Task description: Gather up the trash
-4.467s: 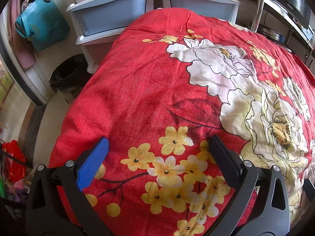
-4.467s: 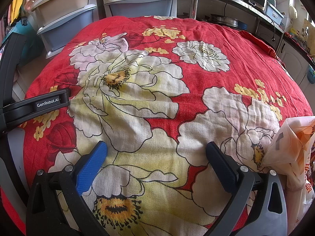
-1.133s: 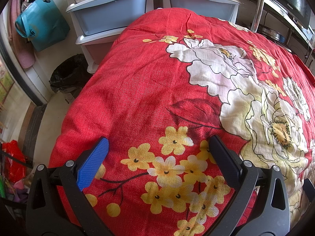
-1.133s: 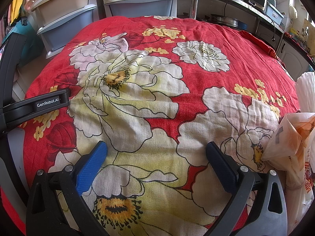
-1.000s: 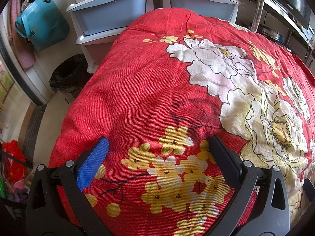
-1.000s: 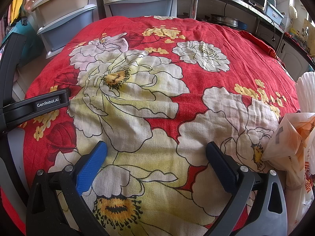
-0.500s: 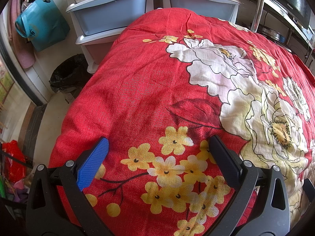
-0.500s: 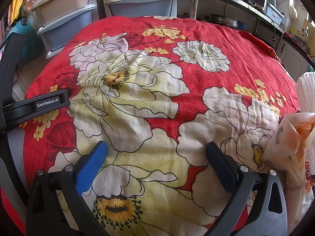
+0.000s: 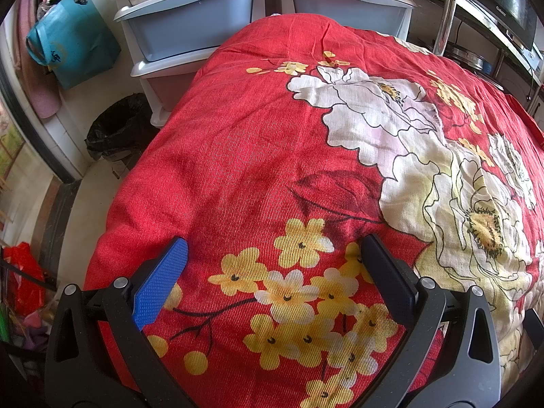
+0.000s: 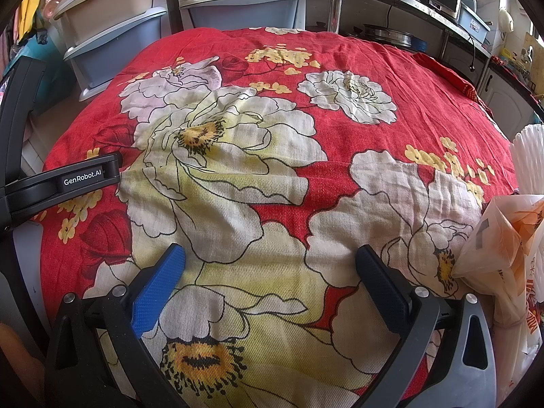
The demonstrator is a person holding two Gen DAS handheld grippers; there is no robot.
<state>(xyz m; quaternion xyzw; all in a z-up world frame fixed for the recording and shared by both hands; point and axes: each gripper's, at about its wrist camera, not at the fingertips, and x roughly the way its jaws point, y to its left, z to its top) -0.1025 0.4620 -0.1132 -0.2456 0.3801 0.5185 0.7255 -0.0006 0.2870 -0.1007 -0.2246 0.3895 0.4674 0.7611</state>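
Hovering low over a red floral cloth (image 9: 238, 156), both grippers are held with their jaws spread wide and nothing between them. Beneath the left gripper (image 9: 273, 250) only yellow printed blossoms are seen; no loose item lies inside its span. The same holds for the right gripper (image 10: 270, 255), under which a large cream flower of the print is spread.

The likely trash is found outside the right gripper's jaws, just beyond its right finger: a crumpled plastic bag (image 10: 503, 244) with orange print, resting on the cloth at the frame's edge. Above it, further from the jaws, a white pleated object (image 10: 528, 159) is partly seen; what it is cannot be told. Well off to the left of the left gripper's jaws, down on the floor beside stacked drawer units (image 9: 190, 30), a bin lined with a black bag (image 9: 117, 129) is placed, probably as the drop point.

The wide, level stance is judged to be a ready pose, so that either tool can be swung toward a target. The collecting appears not yet begun; a rightward reach by the right gripper would be called for, and thin plastic may slip or bunch when pinched.
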